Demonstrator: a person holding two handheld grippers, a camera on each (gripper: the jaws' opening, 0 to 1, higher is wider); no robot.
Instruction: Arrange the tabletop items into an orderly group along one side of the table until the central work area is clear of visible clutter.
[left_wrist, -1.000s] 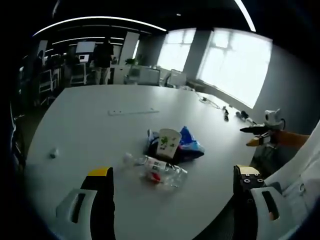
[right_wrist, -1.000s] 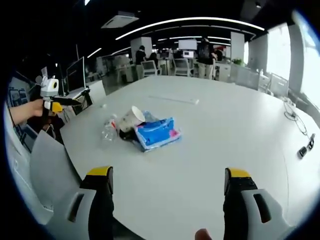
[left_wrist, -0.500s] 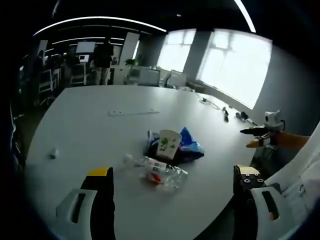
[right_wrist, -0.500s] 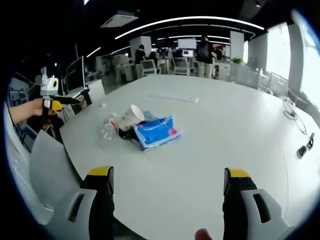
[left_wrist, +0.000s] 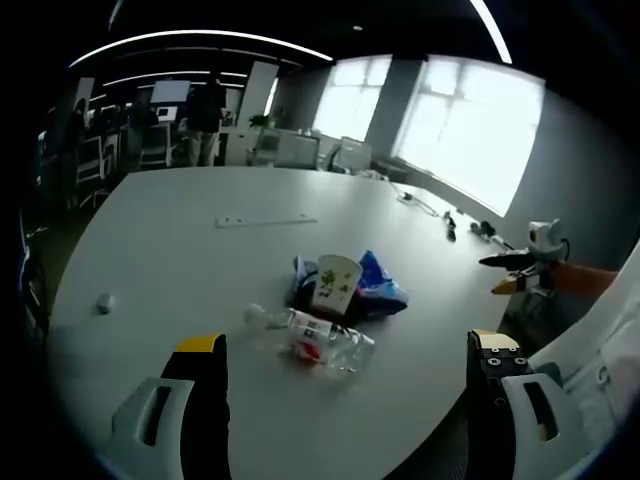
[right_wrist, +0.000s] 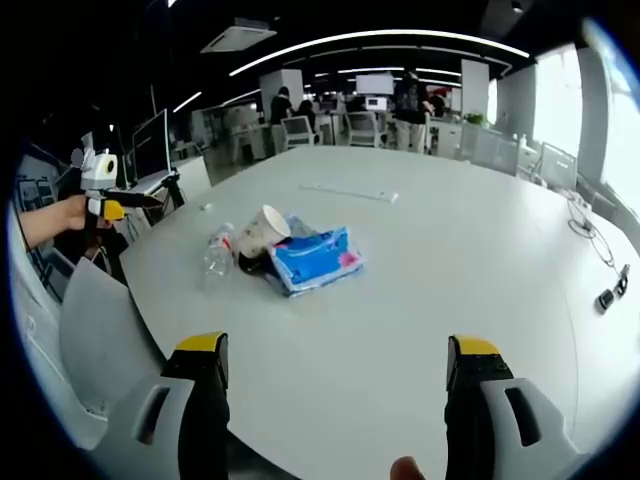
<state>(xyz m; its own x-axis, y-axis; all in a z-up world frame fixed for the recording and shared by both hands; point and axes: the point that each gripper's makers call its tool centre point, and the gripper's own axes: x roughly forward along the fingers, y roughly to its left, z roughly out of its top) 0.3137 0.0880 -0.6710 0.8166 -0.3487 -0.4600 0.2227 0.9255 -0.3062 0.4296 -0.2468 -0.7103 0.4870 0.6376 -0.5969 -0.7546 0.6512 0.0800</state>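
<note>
Your left gripper rises from the bottom of the left gripper view with its yellow-tipped jaws spread wide and nothing between them; it hangs above the near edge of the large white oval table. Just beyond the gap, in the lower middle of that view, the clutter sits in one small heap: a clear plastic bottle with a red-and-white label lies on its side nearest you, and right behind it a white paper cup with a green print stands tilted against a crumpled blue snack bag. Well apart from the heap, at the left edge of the table, lies a small pale crumpled scrap, and a thin flat white strip lies farther back, upper middle. Your right gripper is likewise released, jaws wide apart and empty, at the bottom of the right gripper view. There the same heap sits left of centre: the bottle at the left, the cup on its side touching the blue bag. Dark cables lie along the right edge of the table.
</note>
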